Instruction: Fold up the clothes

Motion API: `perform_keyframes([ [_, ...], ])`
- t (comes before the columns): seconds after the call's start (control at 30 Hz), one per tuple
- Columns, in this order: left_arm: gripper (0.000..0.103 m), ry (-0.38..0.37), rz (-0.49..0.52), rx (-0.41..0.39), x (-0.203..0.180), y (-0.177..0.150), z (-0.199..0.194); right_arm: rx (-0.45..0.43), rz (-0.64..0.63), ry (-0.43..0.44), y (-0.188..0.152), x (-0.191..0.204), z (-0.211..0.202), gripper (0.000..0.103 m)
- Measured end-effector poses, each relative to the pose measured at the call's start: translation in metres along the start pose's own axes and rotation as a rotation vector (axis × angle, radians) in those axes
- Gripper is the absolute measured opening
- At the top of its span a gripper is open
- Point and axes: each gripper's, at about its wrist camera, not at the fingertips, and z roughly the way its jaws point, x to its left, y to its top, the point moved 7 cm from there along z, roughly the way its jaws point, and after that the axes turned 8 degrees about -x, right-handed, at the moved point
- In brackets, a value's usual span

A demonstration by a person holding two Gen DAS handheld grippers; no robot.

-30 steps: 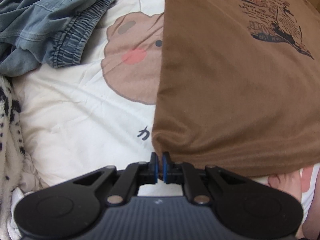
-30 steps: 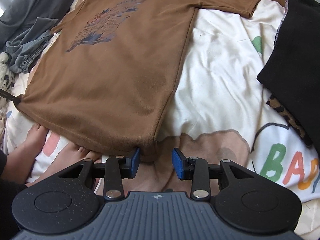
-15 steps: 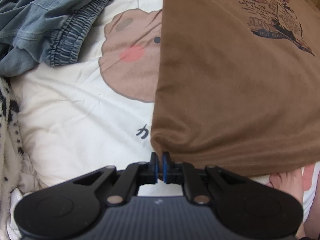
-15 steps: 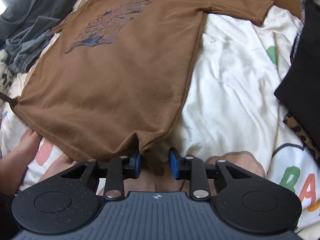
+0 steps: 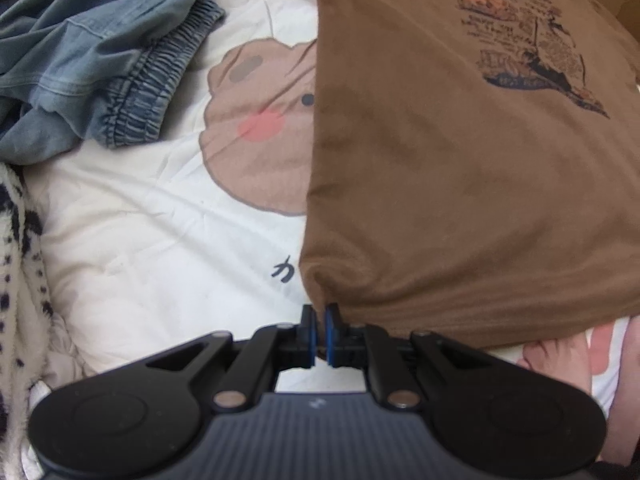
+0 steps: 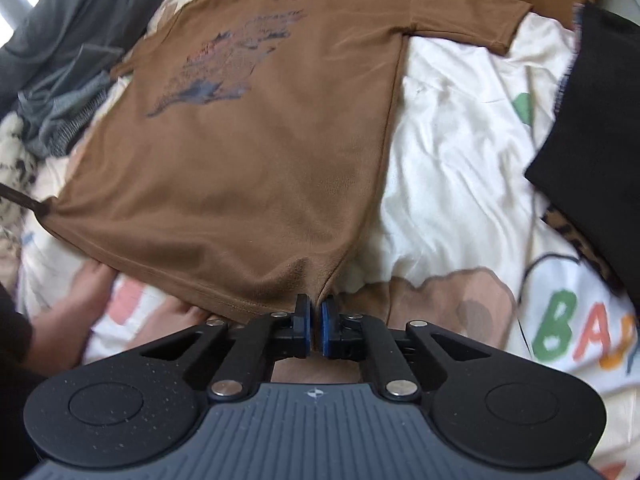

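A brown T-shirt (image 5: 460,184) with a dark printed graphic lies front-up on a cream cartoon bedsheet (image 5: 152,248). My left gripper (image 5: 319,322) is shut on the shirt's bottom-left hem corner. In the right wrist view the same T-shirt (image 6: 248,160) stretches away toward its collar and one sleeve. My right gripper (image 6: 315,316) is shut on the bottom-right hem corner. The hem between the two corners is pulled taut and slightly lifted off the sheet. The tip of the left gripper (image 6: 24,200) shows at the far left edge of that view.
Blue denim shorts (image 5: 92,76) are bunched at the upper left. A black garment (image 6: 600,128) over a leopard-print piece lies on the right. A spotted fuzzy blanket (image 5: 16,264) borders the left. A person's bare feet (image 6: 120,300) rest under the hem. Grey clothes (image 6: 60,60) sit beyond.
My right gripper went from open around the hem corner to shut on it and pulled it up. The left gripper stayed shut on its corner.
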Motion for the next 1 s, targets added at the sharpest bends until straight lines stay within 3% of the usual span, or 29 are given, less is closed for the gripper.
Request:
perform_keyframes([
  [0.2, 0.005, -0.027, -0.02, -0.027, 0.012, 0.033, 0.001, 0.02, 0.106, 0.016, 0.003, 0.002, -0.025, 0.003],
  [0.37, 0.005, -0.039, -0.039, -0.033, 0.02, 0.038, 0.014, 0.054, 0.181, 0.011, 0.001, -0.004, -0.024, 0.003],
  [0.63, 0.005, -0.029, -0.084, -0.001, 0.021, 0.028, 0.028, 0.133, 0.286, -0.021, -0.011, -0.019, -0.005, 0.002],
  [0.87, 0.007, -0.06, -0.148, 0.01, 0.024, 0.018, 0.038, 0.182, 0.299, -0.063, -0.022, -0.027, 0.016, 0.002],
  [1.0, 0.011, -0.074, -0.178, -0.024, 0.032, 0.014, 0.03, 0.21, 0.284, -0.078, -0.025, -0.029, 0.027, 0.002],
])
